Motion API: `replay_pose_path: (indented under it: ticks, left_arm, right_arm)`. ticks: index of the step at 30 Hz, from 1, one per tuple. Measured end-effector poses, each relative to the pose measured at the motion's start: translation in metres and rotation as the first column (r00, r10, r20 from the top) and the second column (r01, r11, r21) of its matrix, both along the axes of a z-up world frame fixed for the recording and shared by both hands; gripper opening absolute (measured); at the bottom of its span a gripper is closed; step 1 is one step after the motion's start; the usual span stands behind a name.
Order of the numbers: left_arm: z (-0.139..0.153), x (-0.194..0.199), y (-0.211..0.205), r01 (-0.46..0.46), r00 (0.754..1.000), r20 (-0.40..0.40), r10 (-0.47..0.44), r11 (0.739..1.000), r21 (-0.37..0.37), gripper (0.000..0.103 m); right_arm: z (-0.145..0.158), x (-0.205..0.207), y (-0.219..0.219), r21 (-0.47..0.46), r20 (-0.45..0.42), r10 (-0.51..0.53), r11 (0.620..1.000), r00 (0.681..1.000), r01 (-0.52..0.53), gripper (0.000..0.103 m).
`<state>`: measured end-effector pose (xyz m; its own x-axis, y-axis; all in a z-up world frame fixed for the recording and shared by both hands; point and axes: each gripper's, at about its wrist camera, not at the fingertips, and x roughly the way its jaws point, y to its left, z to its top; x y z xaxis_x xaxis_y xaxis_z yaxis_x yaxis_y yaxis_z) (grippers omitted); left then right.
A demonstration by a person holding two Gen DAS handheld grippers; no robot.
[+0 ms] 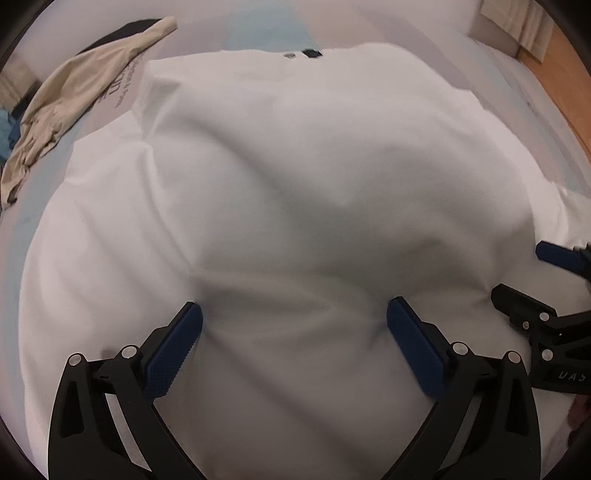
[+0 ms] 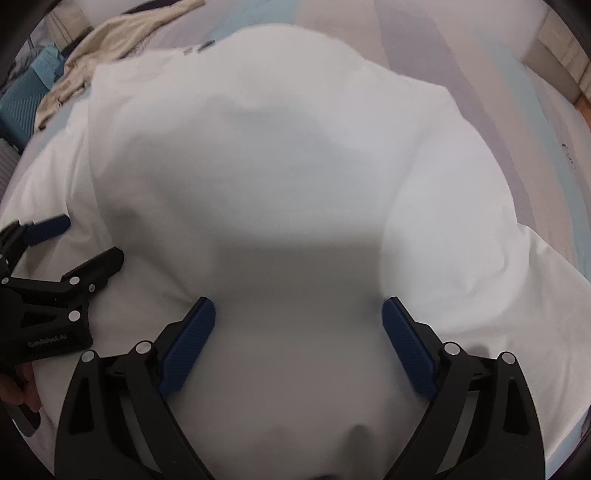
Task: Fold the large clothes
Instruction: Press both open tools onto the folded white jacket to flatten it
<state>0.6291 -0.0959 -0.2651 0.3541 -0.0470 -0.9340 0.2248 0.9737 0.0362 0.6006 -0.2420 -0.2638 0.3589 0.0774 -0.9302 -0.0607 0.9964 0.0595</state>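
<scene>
Pale blue-and-lilac bed sheet (image 1: 266, 29) carries the large white cotton garment (image 1: 295, 166), collar at 12 o'clock, long axis running toward both released claws, left gripper (image 1: 294, 321) and right gripper (image 2: 298, 317), side by side above its near hem.

White garment (image 1: 280, 192); beige cloth (image 1: 74, 96); blue claw pads (image 1: 173, 354).

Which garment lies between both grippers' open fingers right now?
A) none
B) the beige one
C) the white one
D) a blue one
C: the white garment fills the gap between the left gripper fingers and the right gripper fingers; the beige garment lies far off to the side.
</scene>
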Motion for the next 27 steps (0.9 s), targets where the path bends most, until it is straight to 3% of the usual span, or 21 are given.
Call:
replay_pose_path:
  ticks: [5,11,16,19,27]
  left_arm:
    - [0.035,-0.034,-0.001,0.027,0.999,0.039,-0.025,0.997,-0.066,0.089]
    - [0.057,-0.077,-0.009,0.037,0.993,0.112,-0.025,0.994,-0.101,0.09]
    - [0.038,-0.083,-0.001,-0.015,0.994,0.103,0.028,0.993,-0.119,0.097]
    - [0.023,-0.088,-0.003,0.018,0.991,0.135,-0.006,0.996,-0.092,0.097]
    - [-0.013,-0.083,0.005,0.052,0.994,0.101,-0.045,0.996,-0.075,0.098]
  right_arm:
    - [0.035,-0.036,-0.01,0.022,0.096,0.002,1.0,0.995,-0.004,0.086]
    - [0.049,-0.076,-0.016,-0.017,0.141,0.041,0.999,0.989,-0.039,0.086]
    - [0.036,-0.079,-0.013,-0.024,0.135,0.061,0.998,0.989,-0.059,0.088]
    - [0.021,-0.082,-0.011,-0.045,0.134,0.095,0.995,0.986,-0.089,0.089]
    - [-0.013,-0.084,-0.023,-0.025,0.102,0.143,0.99,0.984,-0.141,0.09]
